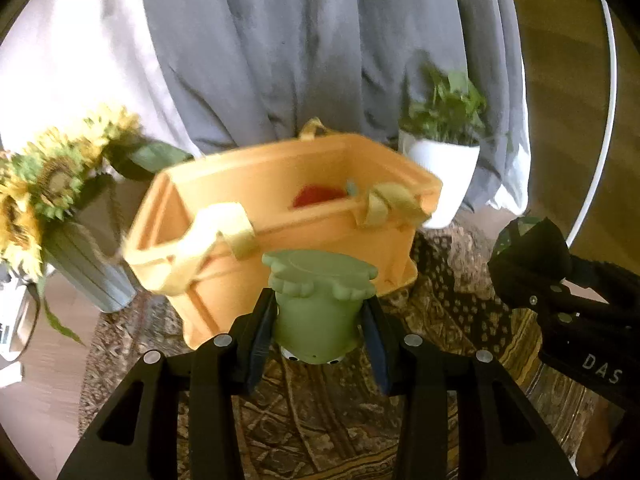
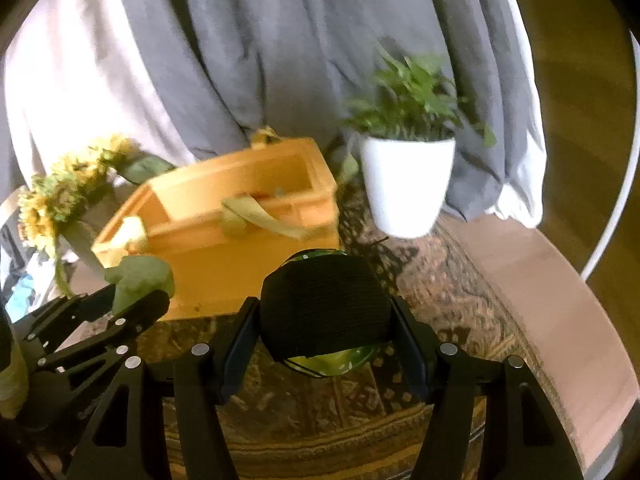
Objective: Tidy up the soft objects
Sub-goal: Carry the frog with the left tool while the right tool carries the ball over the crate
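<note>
My left gripper [image 1: 318, 314] is shut on a green frog plush [image 1: 318, 300], held upside down just in front of the orange storage bin [image 1: 224, 280]. A red soft object [image 1: 318, 196] lies inside the bin. My right gripper [image 2: 326, 320] is shut on a black-and-green soft ball [image 2: 326, 312], held above the rug near the bin [image 2: 224, 268]. The right gripper also shows in the left wrist view [image 1: 532, 264], holding the ball [image 1: 528, 256]. The left gripper with the frog [image 2: 140, 276] shows at the left of the right wrist view.
The bin has yellow strap handles [image 1: 236, 232]. A white pot with a green plant [image 1: 444, 176] stands right of the bin, and a grey vase of sunflowers [image 1: 60, 188] stands left. A patterned rug [image 1: 320, 420] covers the floor, with grey bedding [image 1: 300, 48] behind.
</note>
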